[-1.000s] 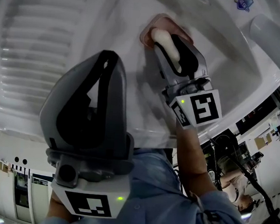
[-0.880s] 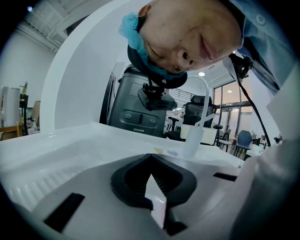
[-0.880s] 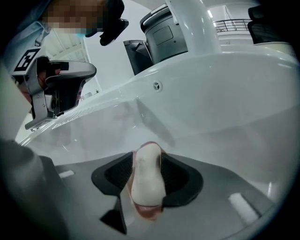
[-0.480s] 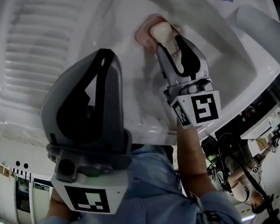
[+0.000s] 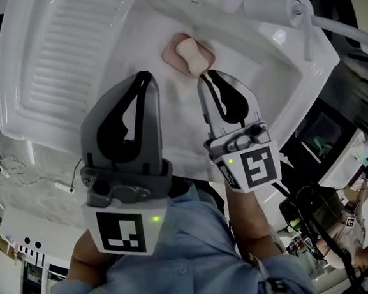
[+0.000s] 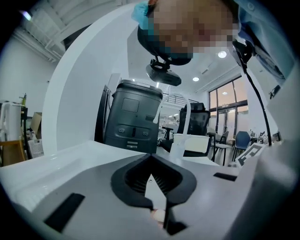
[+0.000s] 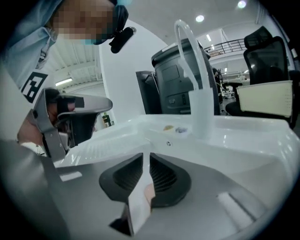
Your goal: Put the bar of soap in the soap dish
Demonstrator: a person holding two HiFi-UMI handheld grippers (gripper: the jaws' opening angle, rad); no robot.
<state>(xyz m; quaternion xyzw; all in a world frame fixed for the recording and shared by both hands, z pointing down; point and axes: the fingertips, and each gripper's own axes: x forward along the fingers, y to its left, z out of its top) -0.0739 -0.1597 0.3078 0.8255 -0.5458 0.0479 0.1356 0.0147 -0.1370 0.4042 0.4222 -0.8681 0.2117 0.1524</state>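
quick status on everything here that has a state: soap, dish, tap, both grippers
pale oblong bar of soap, lying in the dish, free of both grippers
pink soap dish, holding the soap
white tap, no water seen running
left gripper, shut, empty
right gripper, jaws have just been closing, narrow gap left, nothing between them
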